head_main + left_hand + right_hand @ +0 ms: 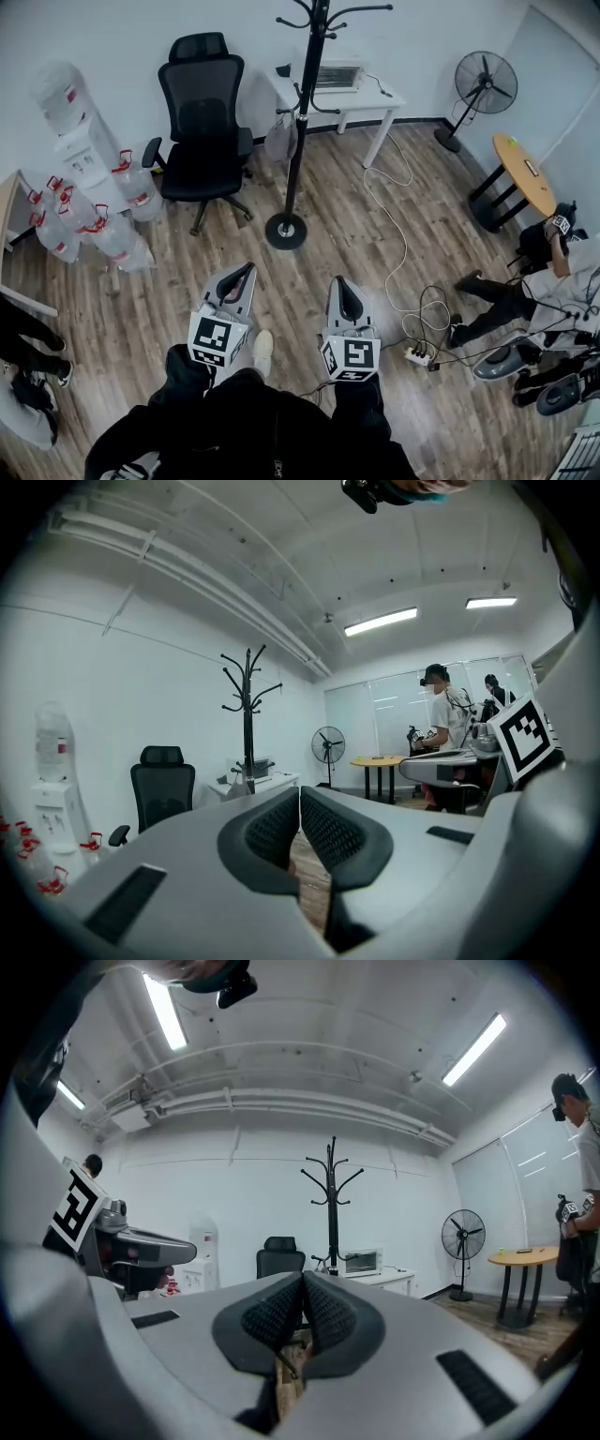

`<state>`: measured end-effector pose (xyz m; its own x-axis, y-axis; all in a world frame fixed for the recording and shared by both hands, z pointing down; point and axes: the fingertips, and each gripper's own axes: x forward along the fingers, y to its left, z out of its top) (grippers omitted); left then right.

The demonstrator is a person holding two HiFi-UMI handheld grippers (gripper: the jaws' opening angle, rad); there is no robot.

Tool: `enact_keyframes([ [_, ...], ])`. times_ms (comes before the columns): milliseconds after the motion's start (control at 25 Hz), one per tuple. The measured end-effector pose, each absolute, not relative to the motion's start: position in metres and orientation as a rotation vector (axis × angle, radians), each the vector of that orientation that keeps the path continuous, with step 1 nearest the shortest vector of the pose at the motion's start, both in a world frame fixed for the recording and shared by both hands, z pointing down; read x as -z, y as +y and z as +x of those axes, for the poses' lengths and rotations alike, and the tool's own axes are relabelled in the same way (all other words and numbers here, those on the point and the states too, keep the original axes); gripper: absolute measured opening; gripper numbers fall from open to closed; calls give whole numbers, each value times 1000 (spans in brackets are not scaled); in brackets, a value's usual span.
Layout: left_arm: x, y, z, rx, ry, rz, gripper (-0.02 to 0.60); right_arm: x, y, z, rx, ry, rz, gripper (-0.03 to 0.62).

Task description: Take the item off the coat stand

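Well, the pale grey item hanging low on the tall black metal coat stand is well ahead of our left gripper and right gripper, both with jaws pressed together on nothing, so we'd part one pair before reaching

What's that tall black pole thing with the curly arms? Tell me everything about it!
The tall black coat stand looks like metal: one thin straight pole, standing upright, with curved hooks branching out at the top and a few lower down. Its round flat foot rests on the wooden plank floor. A pale grey item hangs from a lower hook. Nothing else touches it.
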<state>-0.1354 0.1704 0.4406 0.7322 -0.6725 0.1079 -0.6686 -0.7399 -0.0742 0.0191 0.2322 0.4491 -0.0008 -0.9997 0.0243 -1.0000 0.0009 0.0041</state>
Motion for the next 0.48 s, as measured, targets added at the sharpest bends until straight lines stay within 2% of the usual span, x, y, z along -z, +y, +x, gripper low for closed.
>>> enact_keyframes([
  [480,-438,17,-110,198,1075,-2924,25,-436,75,38,-5,-2191,2221,16],
])
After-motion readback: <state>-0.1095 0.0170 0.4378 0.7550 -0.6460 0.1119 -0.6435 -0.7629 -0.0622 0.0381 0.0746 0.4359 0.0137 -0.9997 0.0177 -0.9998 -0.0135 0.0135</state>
